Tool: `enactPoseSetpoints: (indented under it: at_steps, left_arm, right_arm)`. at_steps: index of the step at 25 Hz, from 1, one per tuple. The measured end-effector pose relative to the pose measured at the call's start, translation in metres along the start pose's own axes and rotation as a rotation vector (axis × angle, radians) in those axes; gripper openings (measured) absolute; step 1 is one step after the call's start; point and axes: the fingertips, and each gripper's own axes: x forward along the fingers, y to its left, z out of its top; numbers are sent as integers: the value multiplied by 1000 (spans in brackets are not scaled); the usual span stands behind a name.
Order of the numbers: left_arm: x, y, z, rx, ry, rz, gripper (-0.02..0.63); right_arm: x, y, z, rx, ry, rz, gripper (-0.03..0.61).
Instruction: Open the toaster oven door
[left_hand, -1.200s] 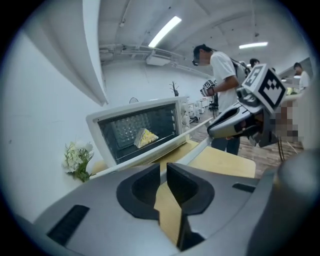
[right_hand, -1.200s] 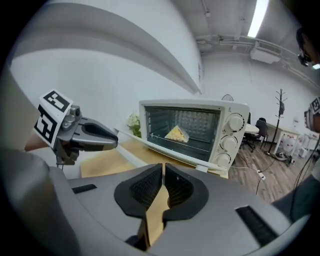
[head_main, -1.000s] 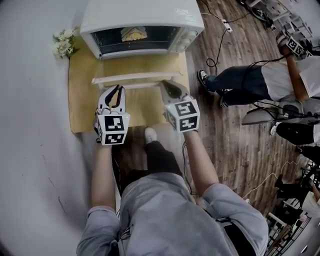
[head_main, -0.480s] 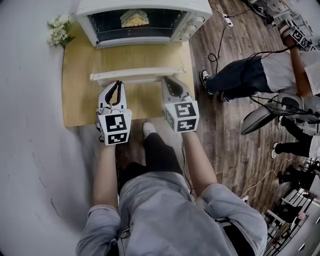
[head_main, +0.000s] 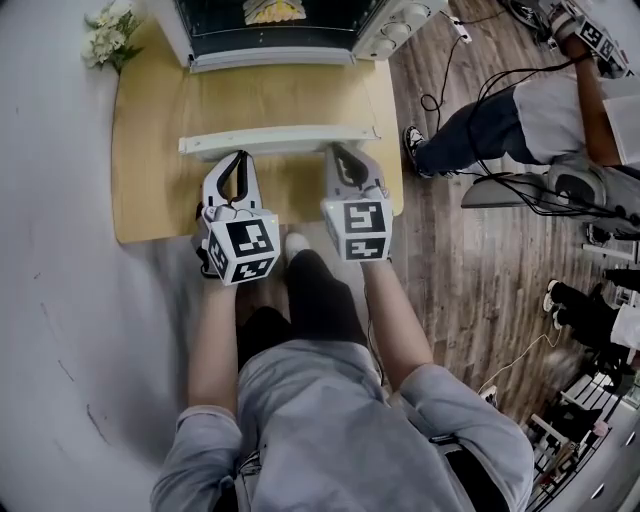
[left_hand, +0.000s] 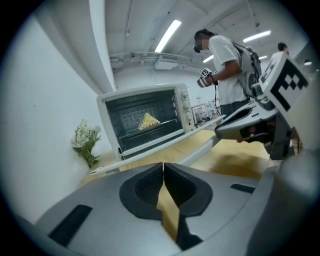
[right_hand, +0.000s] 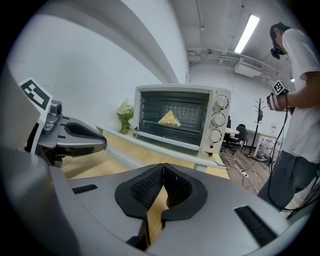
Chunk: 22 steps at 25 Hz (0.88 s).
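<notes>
The white toaster oven (head_main: 290, 25) stands at the far end of the wooden table (head_main: 150, 180), with yellow food (head_main: 272, 10) on its rack. Its door looks folded down flat, and the white handle bar (head_main: 280, 141) lies nearest me. My left gripper (head_main: 238, 158) sits just short of the bar's left part; its jaws are closing, the pads meet and nothing is between them. My right gripper (head_main: 340, 152) is shut and empty near the bar's right part. The oven (left_hand: 145, 122) shows beyond the left gripper (left_hand: 163, 167), and again as the oven (right_hand: 180, 117) beyond the right gripper (right_hand: 163, 167).
A small bunch of white flowers (head_main: 105, 40) lies at the table's far left, against the white wall. On the wood floor to the right are a person (head_main: 520, 110), a chair and cables (head_main: 450, 60). My own legs are below the table's near edge.
The left jaws have narrowed from a wider loop until their pads meet. The oven has slid up to the top edge of the head view. Both grippers stay just short of the bar.
</notes>
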Motion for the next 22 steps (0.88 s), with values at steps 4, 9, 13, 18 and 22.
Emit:
enactPoseSetpoints:
  at_steps: [4, 9, 13, 18, 22]
  left_arm:
    - [5, -7, -13, 48, 35, 12, 9]
    - [14, -14, -33, 59, 97, 4, 8]
    - [21, -26, -49, 102, 175, -36, 6]
    - [20, -27, -51, 118, 187, -42, 6]
    - [13, -26, -45, 83, 183, -59, 6]
  right_arm:
    - [4, 3, -13, -38, 27, -30, 2]
    - [14, 10, -34, -138, 118, -61, 2]
    - [21, 17, -49, -188, 179, -78, 0]
    - [21, 19, -50, -186, 192, -83, 0]
    - [15, 20, -46, -165, 206, -63, 0]
